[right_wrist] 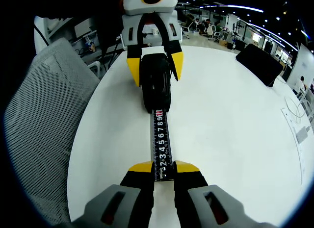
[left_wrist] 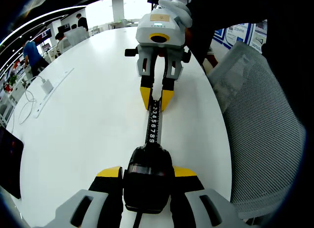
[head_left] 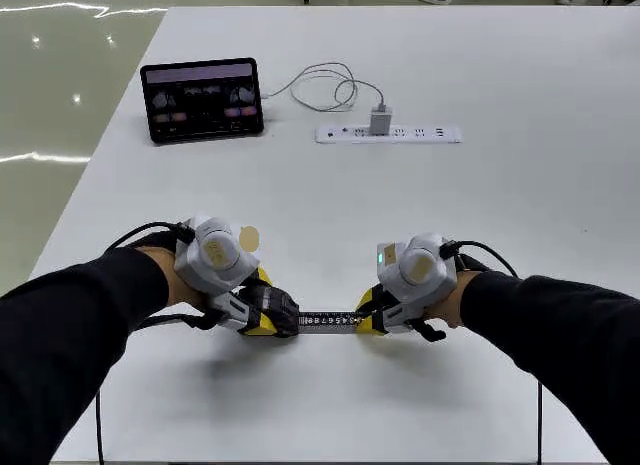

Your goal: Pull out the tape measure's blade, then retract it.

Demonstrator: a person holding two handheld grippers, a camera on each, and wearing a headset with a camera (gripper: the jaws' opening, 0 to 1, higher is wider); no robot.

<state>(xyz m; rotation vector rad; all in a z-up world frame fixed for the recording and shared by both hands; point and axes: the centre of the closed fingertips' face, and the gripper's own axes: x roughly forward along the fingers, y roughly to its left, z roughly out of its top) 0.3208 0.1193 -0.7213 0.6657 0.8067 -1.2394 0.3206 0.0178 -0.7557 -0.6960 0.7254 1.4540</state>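
A black tape measure case [head_left: 278, 310] [left_wrist: 148, 176] [right_wrist: 155, 81] rests on the white table, held between the yellow-tipped jaws of my left gripper [head_left: 262, 315] [left_wrist: 147, 173], which is shut on it. Its blade [head_left: 328, 321] [left_wrist: 153, 123] [right_wrist: 160, 142], printed with numbers up to about 10, runs a short way out to the right. My right gripper [head_left: 368, 323] [right_wrist: 162, 168] is shut on the blade's end. The two grippers face each other near the table's front edge, close together.
A tablet [head_left: 203, 98] stands at the back left of the table [head_left: 480, 205], and a white power strip [head_left: 388, 134] with a plugged charger and coiled cable lies behind the grippers. A grey mesh chair [left_wrist: 265, 135] [right_wrist: 44, 120] sits beside the table.
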